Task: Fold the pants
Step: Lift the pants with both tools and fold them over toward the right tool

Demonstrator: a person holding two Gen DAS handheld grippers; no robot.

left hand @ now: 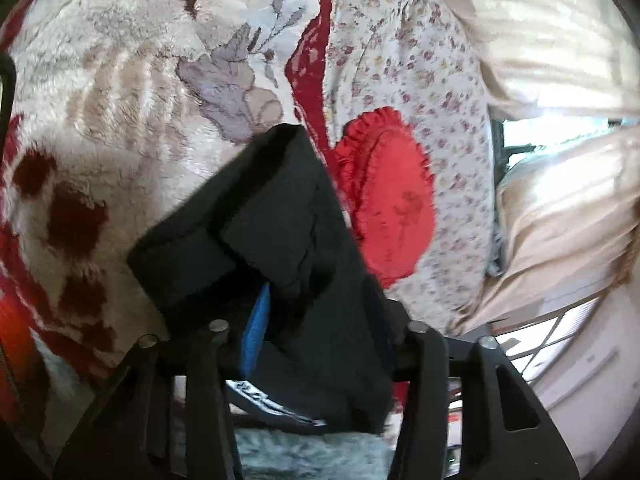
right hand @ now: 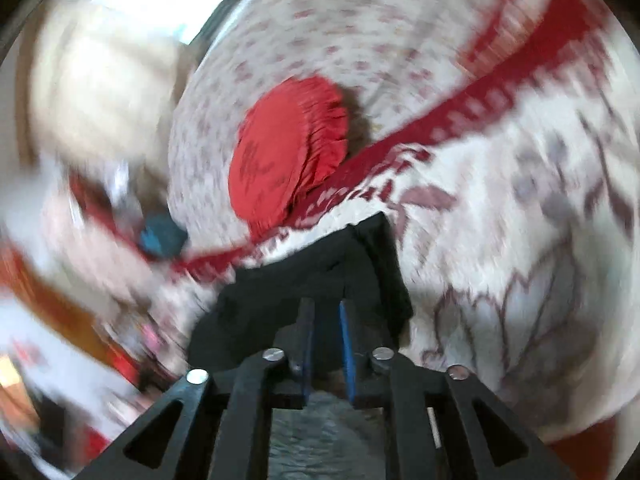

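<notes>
Spread beneath you, a plush floral blanket [left hand: 120, 92] is lying under a flowered pillow [left hand: 432, 92] with a red cushion [left hand: 392, 196] at one o'clock. You're lifting the dark pants [left hand: 256, 220], seemingly already folded compact. Your left gripper [left hand: 320, 316] and right gripper [right hand: 326, 320] are both pinching them; setting down remains.

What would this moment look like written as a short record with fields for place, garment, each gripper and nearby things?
place: plush cream blanket with red and grey flowers, spread on a bed
garment: dark folded fabric pants, a bundle hanging from both grippers
left gripper: fabric bunched between its fingers; grip looks closed
right gripper: blue-padded fingers close together on the cloth's edge
nearby: round red frilled cushion on a small-flowered white sheet
image quality: right wrist view is motion-blurred
</notes>
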